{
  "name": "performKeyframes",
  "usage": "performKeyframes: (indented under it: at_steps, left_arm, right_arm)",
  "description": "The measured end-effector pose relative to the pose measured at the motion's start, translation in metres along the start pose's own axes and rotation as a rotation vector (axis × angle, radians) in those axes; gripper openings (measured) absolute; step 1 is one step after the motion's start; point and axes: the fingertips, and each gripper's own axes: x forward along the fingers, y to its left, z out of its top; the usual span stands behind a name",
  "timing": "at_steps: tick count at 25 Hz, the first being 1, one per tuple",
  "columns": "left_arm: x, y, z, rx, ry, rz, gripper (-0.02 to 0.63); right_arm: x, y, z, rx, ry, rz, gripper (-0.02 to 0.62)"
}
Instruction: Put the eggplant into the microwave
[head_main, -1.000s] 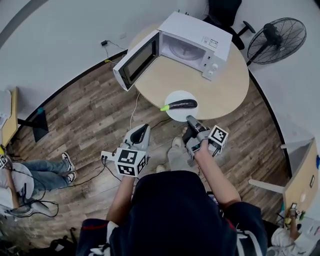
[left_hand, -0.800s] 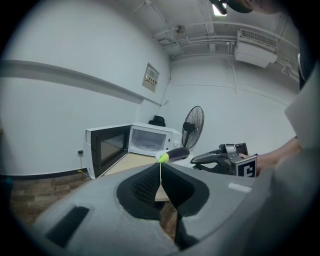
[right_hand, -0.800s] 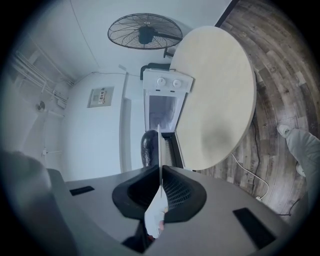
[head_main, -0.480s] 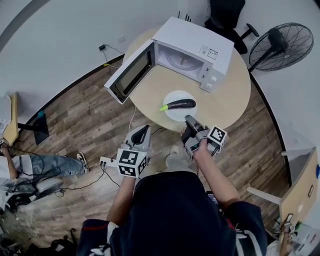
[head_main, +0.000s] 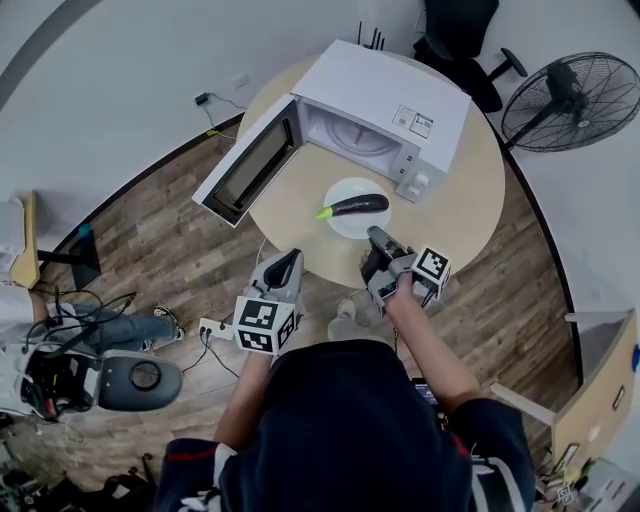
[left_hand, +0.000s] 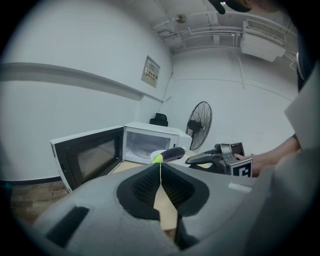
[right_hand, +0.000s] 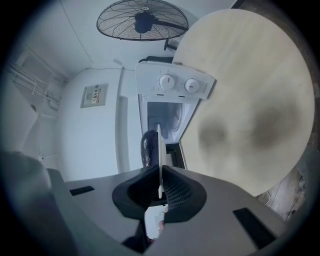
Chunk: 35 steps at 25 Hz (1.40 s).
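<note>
A dark purple eggplant (head_main: 355, 206) with a green stem lies on a small white plate (head_main: 372, 225) just in front of the open white microwave (head_main: 385, 85) on the round table (head_main: 465, 205). My right gripper (head_main: 375, 243) is turned on its side and shut on the plate's near rim; in the right gripper view the plate (right_hand: 159, 142) runs edge-on between the pads, the eggplant (right_hand: 147, 147) beside it. My left gripper (head_main: 286, 266) hangs shut and empty before the table's edge. The left gripper view shows the eggplant (left_hand: 171, 153) ahead of the cavity.
The microwave door (head_main: 245, 165) swings out to the left past the table's edge. A standing fan (head_main: 572, 100) and a black chair (head_main: 460, 30) are behind the table. A power strip (head_main: 212, 328) with cables and a grey round device (head_main: 135, 380) lie on the wooden floor.
The plate with the eggplant, held by my right gripper, has come closer to the microwave's opening. My left gripper has kept its place. The person's legs at far left are gone; a grey device shows there.
</note>
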Motion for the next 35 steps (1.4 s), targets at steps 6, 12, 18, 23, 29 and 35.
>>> performKeyframes:
  at_steps: [6,12,18,23,29,35]
  left_arm:
    - [0.029,0.001,0.002,-0.006,0.013,0.02,0.02]
    - [0.044,-0.003,0.008,-0.007,0.005,0.036,0.02]
    - [0.054,-0.004,0.0,-0.011,0.031,0.026,0.02]
    - [0.059,0.005,0.004,-0.012,0.042,-0.009,0.02]
    - [0.075,0.024,0.005,0.021,0.079,-0.099,0.02]
    - [0.092,0.047,0.021,0.065,0.085,-0.181,0.02]
  right_arm:
    - [0.016,-0.004,0.023,-0.005,0.028,-0.014,0.025]
    - [0.028,-0.008,0.034,-0.013,0.068,-0.011,0.025]
    - [0.031,-0.014,0.043,0.001,0.056,-0.036,0.025]
    - [0.039,-0.015,0.042,0.005,0.036,-0.037,0.025]
    - [0.052,-0.014,0.042,0.024,-0.038,-0.051,0.025]
    - [0.071,-0.009,0.047,0.042,-0.124,-0.048,0.025]
